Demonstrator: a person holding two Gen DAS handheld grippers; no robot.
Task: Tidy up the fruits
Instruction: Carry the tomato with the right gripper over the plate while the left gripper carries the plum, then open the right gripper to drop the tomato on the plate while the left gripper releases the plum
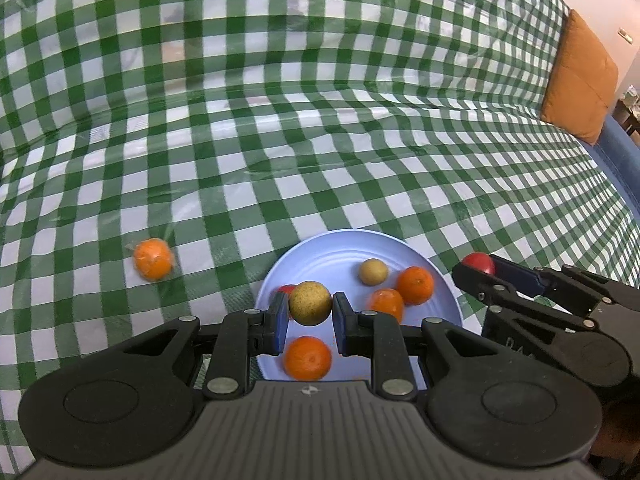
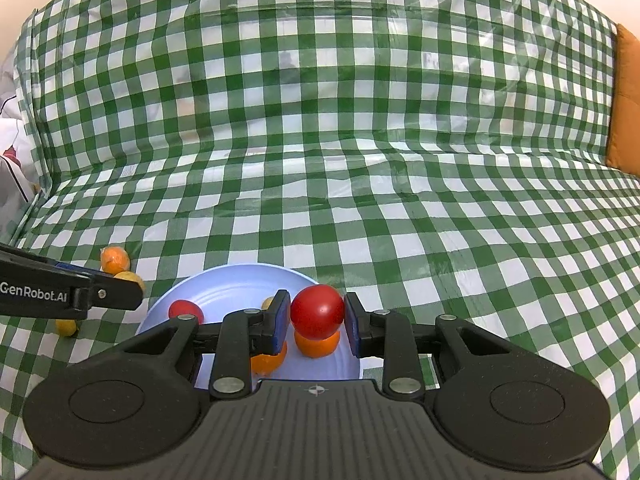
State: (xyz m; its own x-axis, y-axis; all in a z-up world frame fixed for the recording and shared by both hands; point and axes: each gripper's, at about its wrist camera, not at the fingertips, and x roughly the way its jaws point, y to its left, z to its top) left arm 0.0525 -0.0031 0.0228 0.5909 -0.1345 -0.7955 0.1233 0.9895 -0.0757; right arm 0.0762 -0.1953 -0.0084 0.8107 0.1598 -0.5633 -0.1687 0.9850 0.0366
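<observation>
Nearest the left wrist camera, the left gripper [image 1: 310, 312] pinches a tan round fruit [image 1: 310, 303] between its blue pads, held above the near part of a pale blue plate [image 1: 320, 248]. Under it on the plate lies an orange [image 1: 307, 358]; a bit of a red fruit [image 1: 286, 289] peeps out behind the left pad. Further in on the plate sit two more oranges [image 1: 415, 285], touching each other, and a smaller tan fruit [image 1: 373, 271] just beyond them. In the right wrist view, the right gripper [image 2: 317, 318] clamps a red tomato-like fruit [image 2: 317, 311] over the same plate [image 2: 240, 276], with an orange [image 2: 318, 346] directly beneath it. The plate rests on a surface draped in a green-and-white checked cloth [image 1: 320, 120]. Off the plate, to the left on the cloth, lies a lone orange in clear wrap [image 1: 153, 259]. At the far right edge stands an orange cushion [image 1: 580, 80].
</observation>
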